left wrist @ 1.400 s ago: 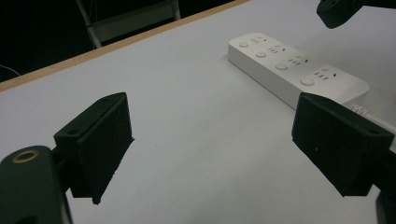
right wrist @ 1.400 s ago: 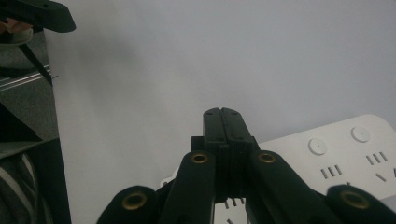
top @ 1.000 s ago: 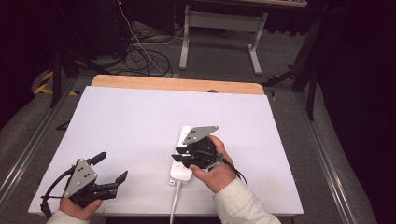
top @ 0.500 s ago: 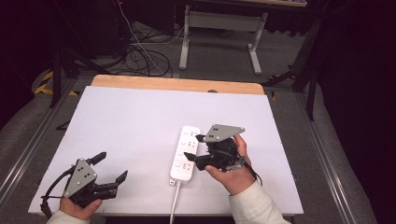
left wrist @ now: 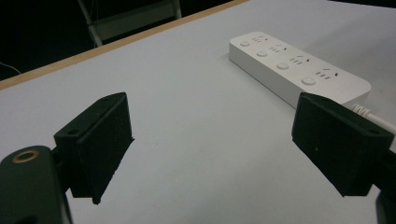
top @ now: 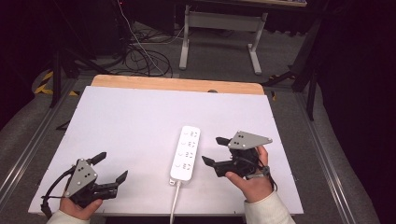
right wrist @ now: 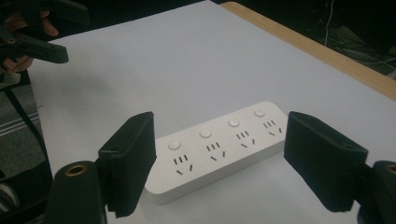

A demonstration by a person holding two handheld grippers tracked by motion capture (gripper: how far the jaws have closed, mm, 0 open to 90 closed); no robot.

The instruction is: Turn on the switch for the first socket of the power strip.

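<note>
High view puts the white power strip (top: 185, 153) near the middle of the counter (top: 140, 121), toward your edge, with its long axis running away from you and its cord (top: 174, 205) trailing off the near edge. Your right gripper (top: 212, 151) hovers just beside the strip's right flank, jaws spread wide and holding nothing, pointing leftward at it. Your left gripper (top: 112, 167) sits well apart at the near left corner, also spread and empty, angled toward the strip.

In the right gripper view the strip (right wrist: 217, 144) lies crosswise between the two black jaws, all four sockets and their round buttons facing up; the jaws stand wider than the length you see there, so they bracket it lengthwise, not across its narrow width. In the left gripper view the strip (left wrist: 299, 67) sits farther off, up and to the right, its cord end behind the right-hand jaw.

Your right hand (top: 250, 179) is plainly the nearer one. If you mean to grasp the strip, you would likely need to turn that gripper so the jaws close across the short sides.
</note>
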